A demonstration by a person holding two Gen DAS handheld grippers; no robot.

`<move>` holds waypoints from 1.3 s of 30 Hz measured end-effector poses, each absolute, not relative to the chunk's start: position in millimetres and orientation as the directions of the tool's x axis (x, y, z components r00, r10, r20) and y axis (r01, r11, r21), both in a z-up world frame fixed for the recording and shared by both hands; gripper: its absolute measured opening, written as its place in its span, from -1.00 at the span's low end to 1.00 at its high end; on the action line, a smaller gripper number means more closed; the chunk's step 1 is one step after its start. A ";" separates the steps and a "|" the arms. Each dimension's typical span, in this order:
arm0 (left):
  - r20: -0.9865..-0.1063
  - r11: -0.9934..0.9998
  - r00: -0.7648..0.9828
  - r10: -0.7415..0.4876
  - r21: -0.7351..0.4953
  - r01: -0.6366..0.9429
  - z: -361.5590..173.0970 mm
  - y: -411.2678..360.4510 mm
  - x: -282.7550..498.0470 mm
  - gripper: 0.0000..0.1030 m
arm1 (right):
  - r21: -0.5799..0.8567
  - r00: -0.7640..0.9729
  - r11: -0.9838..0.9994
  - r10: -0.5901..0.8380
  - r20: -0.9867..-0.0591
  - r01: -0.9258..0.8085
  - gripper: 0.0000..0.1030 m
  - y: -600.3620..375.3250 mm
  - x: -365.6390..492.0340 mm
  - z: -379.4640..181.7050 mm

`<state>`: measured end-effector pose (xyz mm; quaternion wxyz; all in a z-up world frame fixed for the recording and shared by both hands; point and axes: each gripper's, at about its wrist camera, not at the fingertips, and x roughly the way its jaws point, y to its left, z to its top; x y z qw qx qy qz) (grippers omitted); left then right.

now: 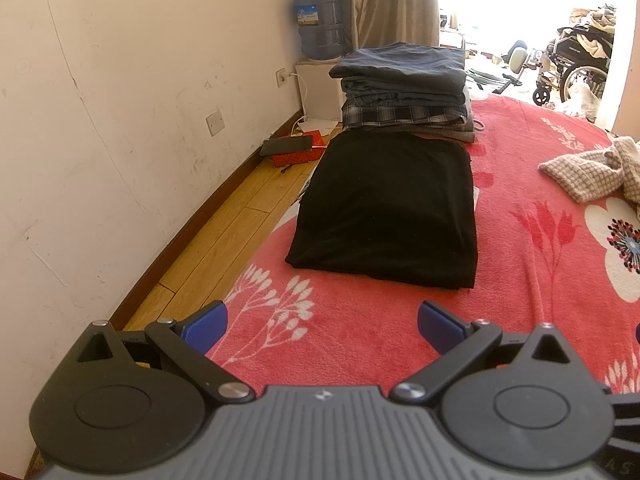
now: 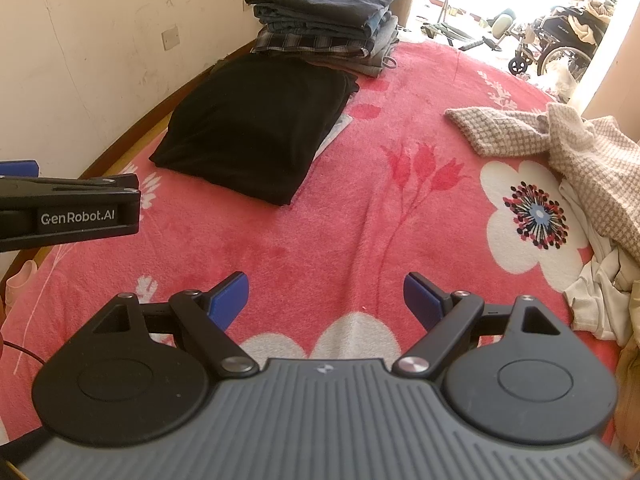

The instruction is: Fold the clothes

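A folded black garment (image 1: 386, 208) (image 2: 256, 128) lies on the red flowered blanket (image 1: 360, 320) (image 2: 320, 220), near the bed's left edge. Behind it stands a stack of folded clothes (image 1: 404, 88) (image 2: 324, 20), dark blue on top, plaid lower down. An unfolded beige checked garment (image 1: 592, 172) (image 2: 560, 144) sprawls at the right, with white cloth (image 2: 600, 292) beneath it. My left gripper (image 1: 322, 326) is open above the blanket, short of the black garment, nothing between its blue pads. My right gripper (image 2: 326, 300) is open too, empty, over bare blanket. The left gripper's body (image 2: 68, 210) shows at the left edge of the right wrist view.
A wall (image 1: 120, 120) and a strip of wooden floor (image 1: 224, 232) run along the bed's left side. On the floor lie a red box (image 1: 298, 152) with a phone. A water jug (image 1: 320, 26) stands on a white cabinet. Wheelchairs (image 1: 572, 68) stand by the bright doorway.
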<state>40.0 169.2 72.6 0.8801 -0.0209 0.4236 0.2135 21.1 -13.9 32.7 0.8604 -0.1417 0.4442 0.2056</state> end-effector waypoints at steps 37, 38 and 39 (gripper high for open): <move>-0.759 0.915 0.550 0.349 0.148 -0.376 68.4 162.5 38.5 0.98 | -0.063 0.513 0.877 0.219 -0.830 -0.476 0.64 -15.8 20.6 31.8; -0.759 0.915 0.550 0.349 0.148 -0.376 68.6 162.6 38.5 0.98 | -0.063 0.513 0.877 0.219 -0.830 -0.476 0.64 -15.8 20.8 31.9; -0.758 0.915 0.550 0.349 0.149 -0.376 68.7 162.5 38.3 0.98 | -0.063 0.513 0.877 0.218 -0.830 -0.475 0.64 -15.9 20.9 32.0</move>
